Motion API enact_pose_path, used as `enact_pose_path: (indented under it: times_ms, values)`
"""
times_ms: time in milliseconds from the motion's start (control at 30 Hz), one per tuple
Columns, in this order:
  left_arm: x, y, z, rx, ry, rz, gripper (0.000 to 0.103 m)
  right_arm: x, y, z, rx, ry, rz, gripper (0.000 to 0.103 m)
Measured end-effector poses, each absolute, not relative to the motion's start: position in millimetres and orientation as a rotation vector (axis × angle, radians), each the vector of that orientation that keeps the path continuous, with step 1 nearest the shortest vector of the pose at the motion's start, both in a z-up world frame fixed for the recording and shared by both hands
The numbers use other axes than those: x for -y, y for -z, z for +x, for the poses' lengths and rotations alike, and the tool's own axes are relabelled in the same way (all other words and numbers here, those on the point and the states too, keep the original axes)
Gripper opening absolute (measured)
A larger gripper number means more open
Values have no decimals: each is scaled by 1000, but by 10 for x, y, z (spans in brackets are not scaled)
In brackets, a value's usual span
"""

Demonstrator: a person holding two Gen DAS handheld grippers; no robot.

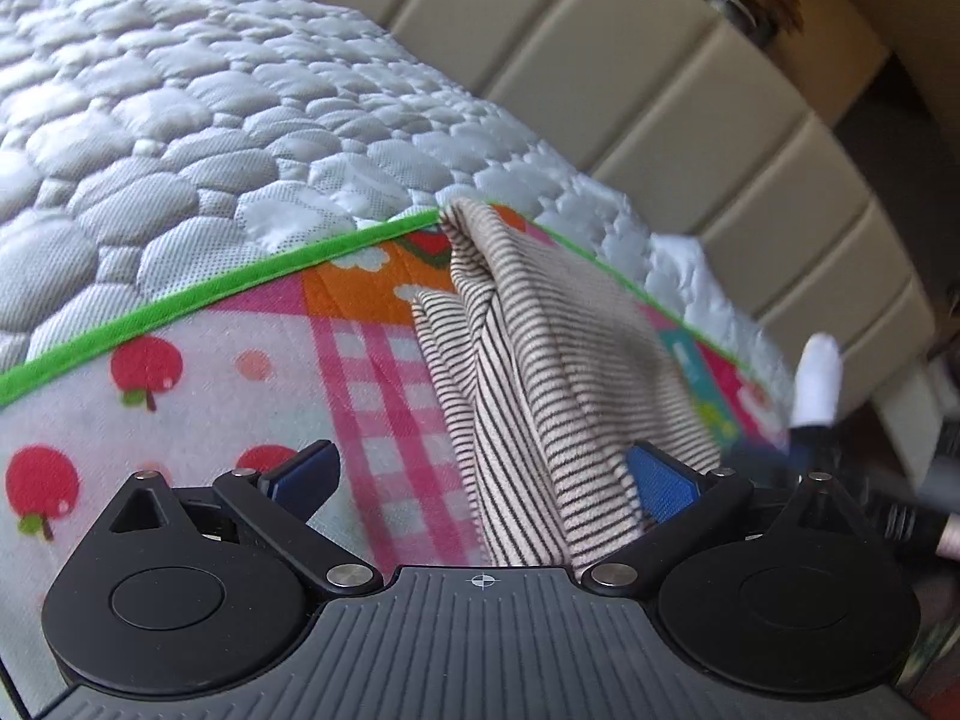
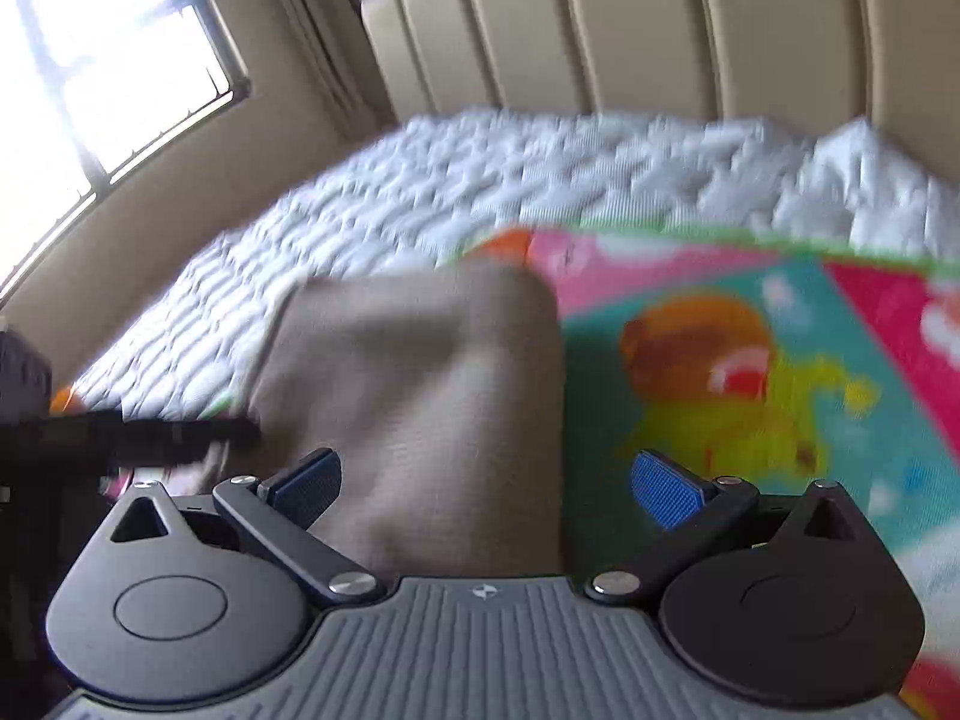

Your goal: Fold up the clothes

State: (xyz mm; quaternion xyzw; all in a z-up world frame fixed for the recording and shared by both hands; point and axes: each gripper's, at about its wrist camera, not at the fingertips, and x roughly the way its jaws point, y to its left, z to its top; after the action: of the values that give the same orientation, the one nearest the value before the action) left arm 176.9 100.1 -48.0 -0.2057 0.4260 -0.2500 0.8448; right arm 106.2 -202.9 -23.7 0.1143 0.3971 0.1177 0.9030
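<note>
A beige garment with thin dark stripes (image 1: 540, 372) lies bunched on a colourful play mat (image 1: 180, 396) on the bed. In the left wrist view my left gripper (image 1: 480, 480) is open, its blue pads wide apart; the cloth runs between them and against the right pad (image 1: 660, 483). In the right wrist view the garment (image 2: 420, 384) is a blurred beige mass between the spread pads of my open right gripper (image 2: 483, 483), nearer the left pad (image 2: 306, 483). The left gripper's dark body (image 2: 120, 438) shows at the left.
The mat has a green border (image 1: 240, 282) and lies on a white quilted mattress (image 1: 210, 108). A beige padded headboard (image 1: 690, 120) stands behind. A window (image 2: 90, 60) is at far left in the right wrist view. The right wrist view is motion-blurred.
</note>
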Motion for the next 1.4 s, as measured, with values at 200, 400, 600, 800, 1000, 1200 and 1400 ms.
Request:
enact_pose_path:
  times_ms: [200, 400, 600, 800, 1000, 1200, 1400]
  values:
    - [-784, 475, 1721, -954, 546, -553, 103, 2077, 309, 901, -799, -265, 204, 103]
    - [-447, 573, 1686, -1006, 456, -409, 98, 2347, 243, 1183, -799, -353, 433, 96]
    - [-415, 559, 1704, -997, 481, -393, 71, 2195, 537, 1526, -890, -399, 442, 73]
    - [-474, 582, 2052, -940, 467, -386, 67, 2040, 522, 2001, -807, -407, 362, 71]
    - [-620, 628, 2597, -866, 428, -409, 69, 1878, 576, 2664, -759, -417, 320, 72]
    - [-788, 711, 2743, -850, 466, -484, 74, 1846, 488, 2712, -725, -406, 216, 96]
    - [-839, 596, 2705, -842, 425, -438, 86, 1694, 30, 2813, -609, -341, 103, 103]
